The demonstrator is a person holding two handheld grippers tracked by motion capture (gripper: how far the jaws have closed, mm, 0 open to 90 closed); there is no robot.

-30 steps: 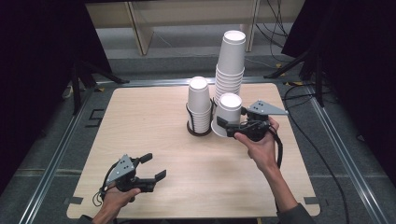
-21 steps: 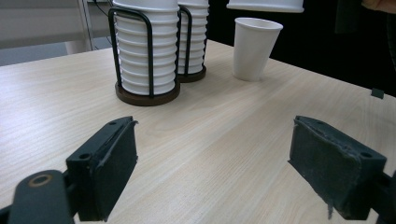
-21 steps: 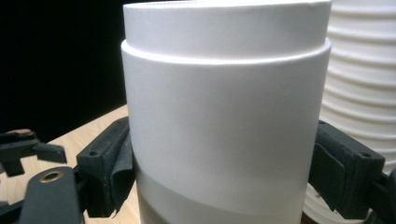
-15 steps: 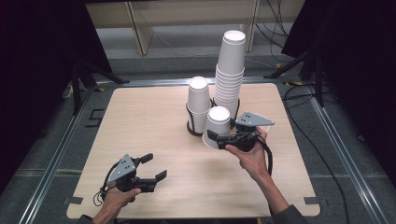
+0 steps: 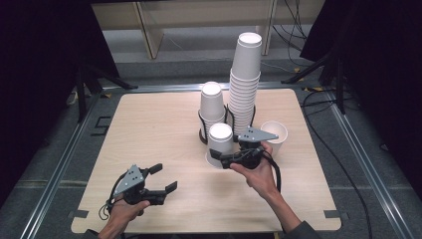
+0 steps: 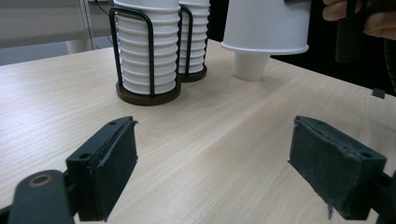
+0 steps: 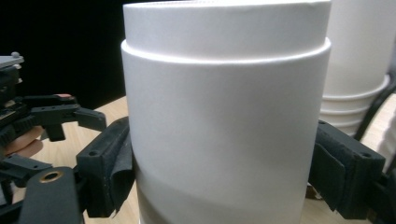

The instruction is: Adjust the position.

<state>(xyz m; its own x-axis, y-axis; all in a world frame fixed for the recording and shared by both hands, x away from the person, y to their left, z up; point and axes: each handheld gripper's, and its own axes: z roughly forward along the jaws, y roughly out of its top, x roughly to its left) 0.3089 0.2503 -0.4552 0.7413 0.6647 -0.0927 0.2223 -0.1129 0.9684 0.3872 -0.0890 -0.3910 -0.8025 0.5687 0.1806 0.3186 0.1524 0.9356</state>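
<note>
My right gripper is shut on an upside-down white paper cup and holds it just above the table, in front of the two cup stacks. In the right gripper view the cup sits between both pads, which press on its sides. The left gripper view shows the same cup hanging at the upper right. My left gripper rests near the front left of the table, its jaws wide apart and open over bare wood.
A short stack of inverted cups and a tall stack stand in black wire holders at mid table. One upright cup stands to the right of my right hand. The table's front edge lies close to the left hand.
The right gripper has carried the cup down and toward the front left, away from the stacks. The upright cup on the right has come into view behind it. The left gripper has stayed put.
</note>
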